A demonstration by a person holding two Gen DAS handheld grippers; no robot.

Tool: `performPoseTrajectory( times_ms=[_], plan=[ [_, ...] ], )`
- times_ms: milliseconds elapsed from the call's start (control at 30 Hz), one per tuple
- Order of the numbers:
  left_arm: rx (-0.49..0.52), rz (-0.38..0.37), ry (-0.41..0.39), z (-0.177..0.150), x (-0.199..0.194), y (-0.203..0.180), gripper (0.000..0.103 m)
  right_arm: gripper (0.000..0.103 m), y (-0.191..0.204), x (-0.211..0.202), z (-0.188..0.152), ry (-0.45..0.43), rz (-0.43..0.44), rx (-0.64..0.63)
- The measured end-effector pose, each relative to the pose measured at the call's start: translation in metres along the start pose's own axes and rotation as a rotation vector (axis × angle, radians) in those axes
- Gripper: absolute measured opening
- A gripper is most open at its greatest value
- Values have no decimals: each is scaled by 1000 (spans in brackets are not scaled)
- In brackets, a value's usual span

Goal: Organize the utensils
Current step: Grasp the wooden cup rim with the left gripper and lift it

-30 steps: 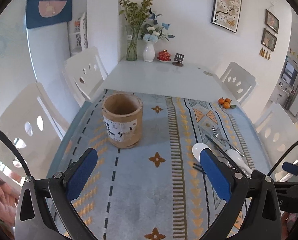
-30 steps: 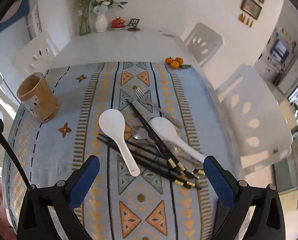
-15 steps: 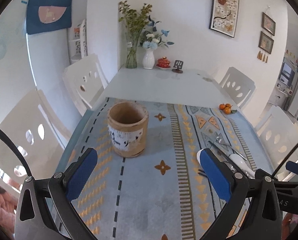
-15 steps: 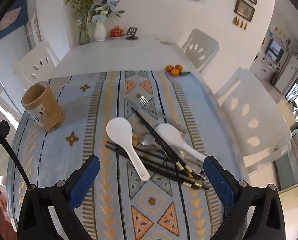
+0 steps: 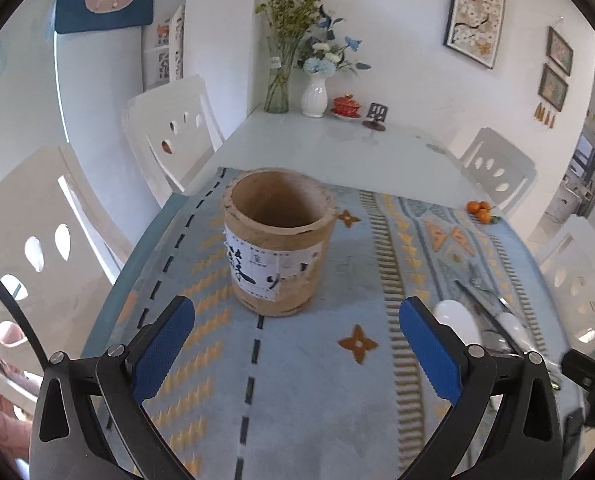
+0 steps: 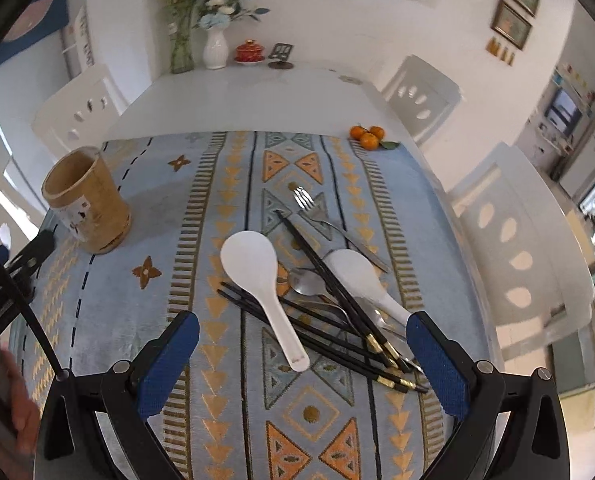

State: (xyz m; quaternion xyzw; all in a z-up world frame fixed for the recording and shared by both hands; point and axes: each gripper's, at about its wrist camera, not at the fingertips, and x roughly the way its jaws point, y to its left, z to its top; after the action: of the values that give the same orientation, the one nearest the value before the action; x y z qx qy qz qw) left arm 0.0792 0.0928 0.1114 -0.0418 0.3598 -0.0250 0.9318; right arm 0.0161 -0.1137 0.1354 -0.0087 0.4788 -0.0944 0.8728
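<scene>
Setting: home dining room
Evidence: white table point(image 6: 257, 92), white chairs point(image 5: 173, 132), flower vases point(image 5: 313, 94), framed wall pictures point(image 5: 475, 12)

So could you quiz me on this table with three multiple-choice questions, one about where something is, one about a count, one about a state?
1. Where are the oranges?
A. inside the holder
B. at the far right edge of the patterned cloth
C. on a chair

2. How many white spoons lie in the utensil pile?
A. one
B. two
C. four

3. What is in the bamboo holder?
A. nothing visible
B. chopsticks
C. a fork

Answers:
1 B, they sit on the cloth's far right edge, beyond the fork.
2 B, one white spoon lies left and another white spoon right.
3 A, the left wrist view looks into it and shows only bare wall.
</scene>
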Motion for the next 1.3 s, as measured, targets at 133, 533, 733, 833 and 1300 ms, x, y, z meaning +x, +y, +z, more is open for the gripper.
performPoseTrajectory(
  times_ms=[133, 533, 733, 833, 1300],
  plan=[
    [20, 39, 6, 3, 32, 5, 102, 103, 15, 13, 6, 6, -3, -48],
    [33, 25, 21, 7, 100, 13, 102, 103, 44, 61, 20, 59, 18, -118],
    [24, 15, 35, 11, 123, 16, 103, 103, 56, 82, 21, 106, 13, -148],
    [65, 31, 27, 15, 128, 11, 101, 103, 59, 90, 19, 129, 5, -154],
    [227, -168, 23, 14, 90, 15, 96, 103, 47, 85, 17, 130, -30, -117]
  ],
)
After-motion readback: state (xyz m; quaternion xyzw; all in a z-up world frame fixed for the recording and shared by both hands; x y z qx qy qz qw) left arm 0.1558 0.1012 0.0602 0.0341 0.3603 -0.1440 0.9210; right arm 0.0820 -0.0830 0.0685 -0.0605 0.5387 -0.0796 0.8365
